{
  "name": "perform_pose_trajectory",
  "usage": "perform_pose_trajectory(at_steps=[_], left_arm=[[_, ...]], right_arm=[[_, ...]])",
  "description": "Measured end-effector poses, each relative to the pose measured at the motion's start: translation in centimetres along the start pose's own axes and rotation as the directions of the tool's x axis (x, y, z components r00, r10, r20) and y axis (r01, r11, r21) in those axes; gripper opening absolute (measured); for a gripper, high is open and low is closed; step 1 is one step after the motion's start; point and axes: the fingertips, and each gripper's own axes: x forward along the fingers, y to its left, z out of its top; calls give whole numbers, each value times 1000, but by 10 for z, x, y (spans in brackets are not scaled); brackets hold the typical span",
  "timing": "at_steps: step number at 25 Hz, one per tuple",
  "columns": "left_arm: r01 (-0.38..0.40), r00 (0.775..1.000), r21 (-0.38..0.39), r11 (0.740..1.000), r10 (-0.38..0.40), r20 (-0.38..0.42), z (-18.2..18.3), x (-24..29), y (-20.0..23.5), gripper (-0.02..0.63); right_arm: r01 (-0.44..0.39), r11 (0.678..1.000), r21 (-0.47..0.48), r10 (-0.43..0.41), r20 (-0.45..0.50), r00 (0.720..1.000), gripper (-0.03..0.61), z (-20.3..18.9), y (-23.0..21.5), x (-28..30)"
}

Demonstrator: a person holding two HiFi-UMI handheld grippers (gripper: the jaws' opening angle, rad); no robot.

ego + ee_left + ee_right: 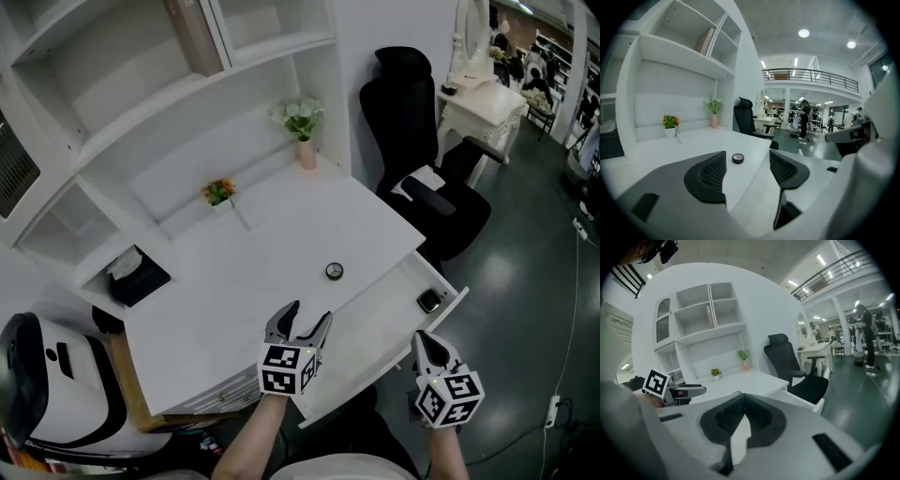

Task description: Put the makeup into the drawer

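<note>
A small round black makeup compact (334, 271) lies on the white desk (253, 281) near its front edge. In the left gripper view the compact (738, 158) sits just beyond the jaws. My left gripper (310, 311) hovers open a little short of it, with nothing between its fingers (747, 171). The white drawer (380, 330) stands pulled out at the desk's front right, and a small black item (429, 300) rests in its right end. My right gripper (424, 343) hangs shut and empty in front of the drawer, its pads touching (743, 414).
A black office chair (422, 178) stands to the right of the desk. At the back of the desk are a pink vase with flowers (303, 131), a small orange plant (218, 193) and a black tissue box (139, 277). Shelves rise behind; a white-and-black device (56, 394) sits lower left.
</note>
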Motion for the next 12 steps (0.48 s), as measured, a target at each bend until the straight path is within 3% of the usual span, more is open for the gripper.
perform_pose_trajectory(at_steps=[12], left_arm=[[-35,995,6,999,35,-89,-16,68,19,287]], right_arm=[[-48,999,11,49,-84,995,3,1,-26,54]])
